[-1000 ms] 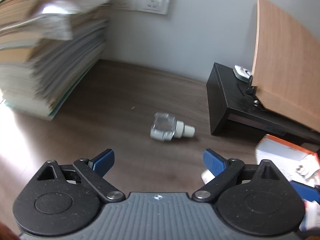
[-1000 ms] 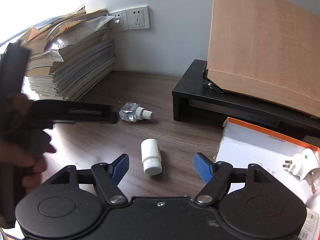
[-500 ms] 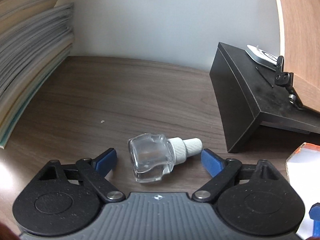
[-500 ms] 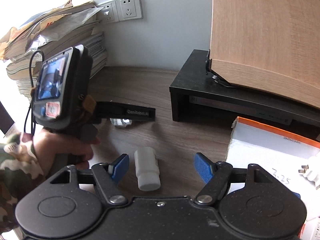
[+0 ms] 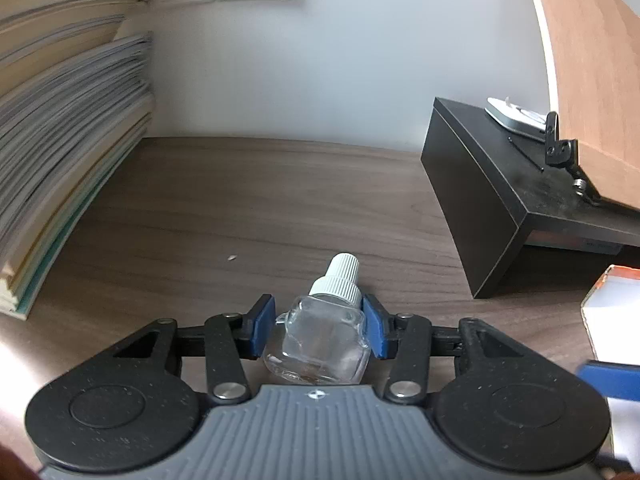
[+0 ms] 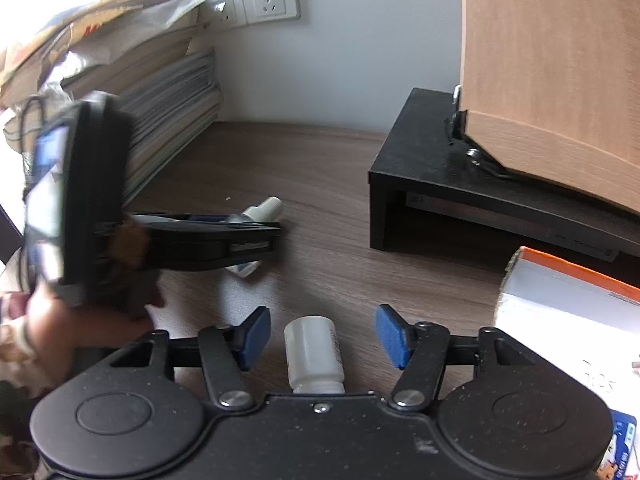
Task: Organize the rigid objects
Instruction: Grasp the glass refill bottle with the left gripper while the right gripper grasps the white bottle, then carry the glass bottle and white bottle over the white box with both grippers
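the left gripper [image 5: 319, 328] has just been closing and its blue pads [image 5: 263, 328] now clamp the small clear glass bottle with a ribbed white cap [image 5: 322, 342]. the right gripper [image 6: 322, 340] has been narrowing too, yet its pads [image 6: 390, 340] stand apart from the white plastic pill bottle [image 6: 314, 354] lying between them on the dark wooden table [image 6: 340, 264].

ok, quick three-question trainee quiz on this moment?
1. What do the fingers of the left gripper clamp?
2. Its cap points: A) toward the camera, B) away from it, C) straight up?
3. True or false: the right gripper already pinches the white bottle.
Key: 1. glass bottle. 2. B. 3. False, gaps on both sides. Both grippers' fingers have just been closing.
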Demonstrator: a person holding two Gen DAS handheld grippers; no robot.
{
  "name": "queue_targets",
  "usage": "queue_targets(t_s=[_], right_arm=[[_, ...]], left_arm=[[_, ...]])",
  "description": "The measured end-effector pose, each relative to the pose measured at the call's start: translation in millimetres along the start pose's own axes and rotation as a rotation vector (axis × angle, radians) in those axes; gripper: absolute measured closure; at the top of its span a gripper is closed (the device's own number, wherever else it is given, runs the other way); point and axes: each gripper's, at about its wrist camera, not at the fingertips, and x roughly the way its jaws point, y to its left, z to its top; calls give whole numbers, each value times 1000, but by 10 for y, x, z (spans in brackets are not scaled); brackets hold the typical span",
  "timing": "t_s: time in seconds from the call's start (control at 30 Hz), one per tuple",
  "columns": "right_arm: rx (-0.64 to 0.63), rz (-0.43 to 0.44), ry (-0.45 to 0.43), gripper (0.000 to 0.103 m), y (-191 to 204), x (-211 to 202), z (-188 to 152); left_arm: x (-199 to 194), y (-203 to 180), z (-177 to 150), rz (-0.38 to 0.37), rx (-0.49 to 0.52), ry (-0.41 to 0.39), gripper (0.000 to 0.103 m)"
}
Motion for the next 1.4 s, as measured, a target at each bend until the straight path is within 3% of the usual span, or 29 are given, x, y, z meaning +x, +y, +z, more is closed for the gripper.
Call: queue_targets(t_s=[0.23,0.27,0.33,0.53,1.0,1.4], right_arm=[[-28,-2,58,37,39,234,-18],[-35,-8,73,41,48,269,-29],[-51,-26,80,59,77,281,-75],[-51,-53,41,63,108,144,-130],[51,-91,-81,63,-122,-762,-112],[155,-174,-180,63,-539,-1760,-569]], left_arm=[[-263,159,-70,-1,-37,-14,55],[-298,175,-82,0,-48,-12,55],[-383,195,-114,-1,-62,-13,55],[-605,196,-198,-3,-113,-9,55],[-1294,-246,-174,-24,-108,-16,55],[-1895,-1023,-325,-127,-19,-47,55]])
